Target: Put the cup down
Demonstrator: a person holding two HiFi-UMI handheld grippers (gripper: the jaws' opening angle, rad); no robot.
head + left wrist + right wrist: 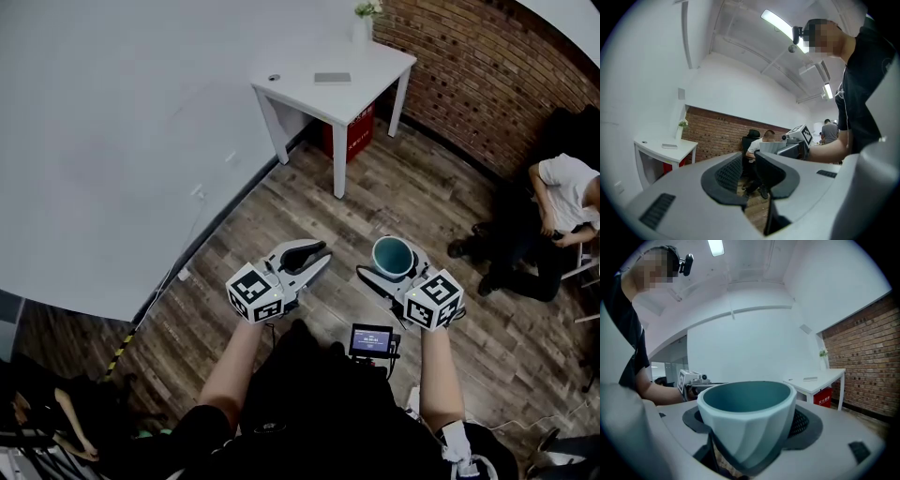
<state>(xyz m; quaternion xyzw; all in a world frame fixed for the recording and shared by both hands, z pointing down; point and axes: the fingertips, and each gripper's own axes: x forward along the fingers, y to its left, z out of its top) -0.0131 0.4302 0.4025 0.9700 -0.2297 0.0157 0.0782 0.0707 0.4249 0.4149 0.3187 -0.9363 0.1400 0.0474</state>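
While the head view shows only the cup (pixel 391 255) upright in the right hand-held gripper (pixel 395 268) above the wooden floor (pixel 403 187), the right gripper view shows both pads pressed on the cup's pale faceted sides, its teal inside open upward. The left gripper view shows the left hand-held gripper (pixel 314 255) with its jaws drawn close together, a thin slit between them and nothing in it. The white bench (pixel 305 98) stands well apart from the cup, against the white wall near the brick wall (pixel 487 75). It carries a potted sprig (pixel 364 19) and a flat grey slab (pixel 332 78). A broad stretch of floor lies between the bench's near corner and both grippers. A seated person (pixel 562 202) is off to the right by the brick
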